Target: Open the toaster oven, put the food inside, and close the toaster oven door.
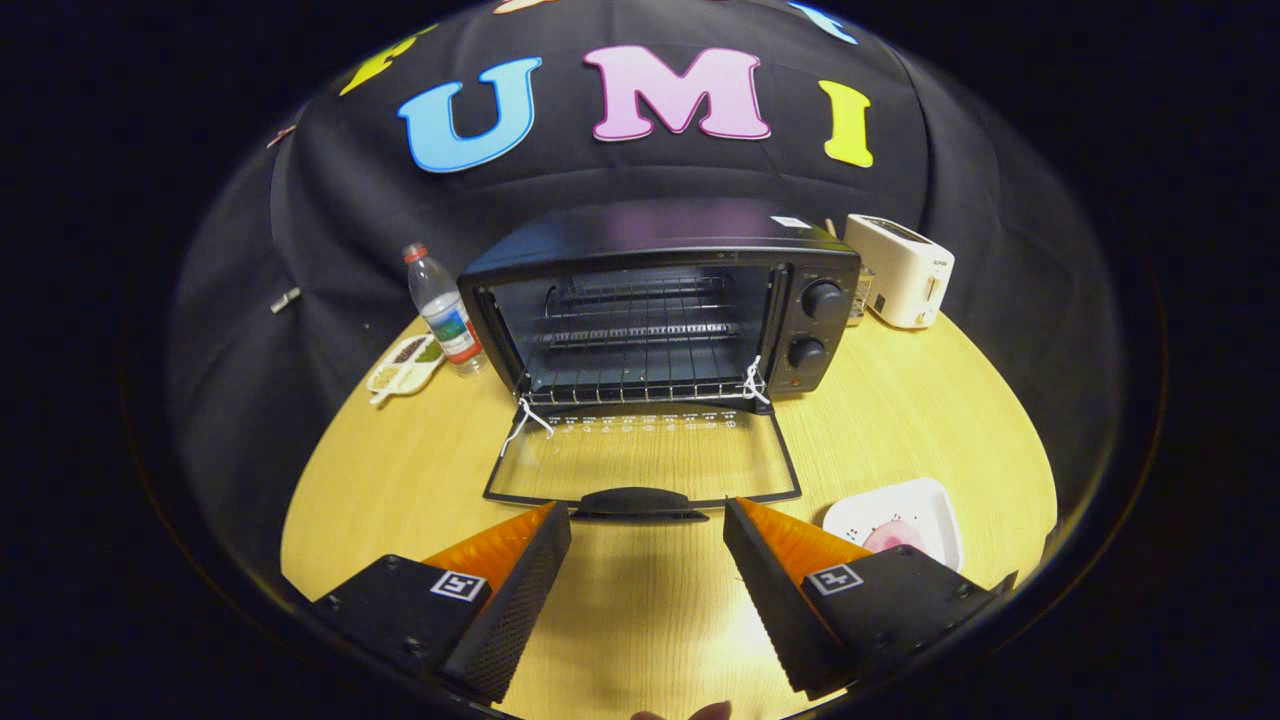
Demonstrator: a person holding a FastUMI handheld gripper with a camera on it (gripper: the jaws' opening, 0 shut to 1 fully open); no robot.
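Toaster oven (660, 310) sits at the far middle of the round wooden table (900, 420), door (640, 460) dropped fully open and lying flat toward the near side. Door handle (637, 500) is the nearest edge of it, just ahead of the fingers. Wire rack (640, 375) inside looks bare; white string (530, 418) tied at both front corners of the cavity.

Room: open tabletop left and right of the door, and a clear strip of wood between the handle and the fingers. Left of the oven, a water bottle (442, 312) stands upright, with a small divided dish (405, 363) just near-left of it, close to the table edge. Far right, a white toaster (900, 270) well apart from the door. Near right, a white plate (900, 515) with the food (893, 537) on it, something pink, partly hidden behind the right finger so I can't tell what it is. Plate sits close to the near-right table rim.

Gripper (647, 545): fingers spread wide, nothing between them, touching nothing. Tips line up roughly with the two ends of the handle, slightly short of it. Hangs above the table, not resting on it.
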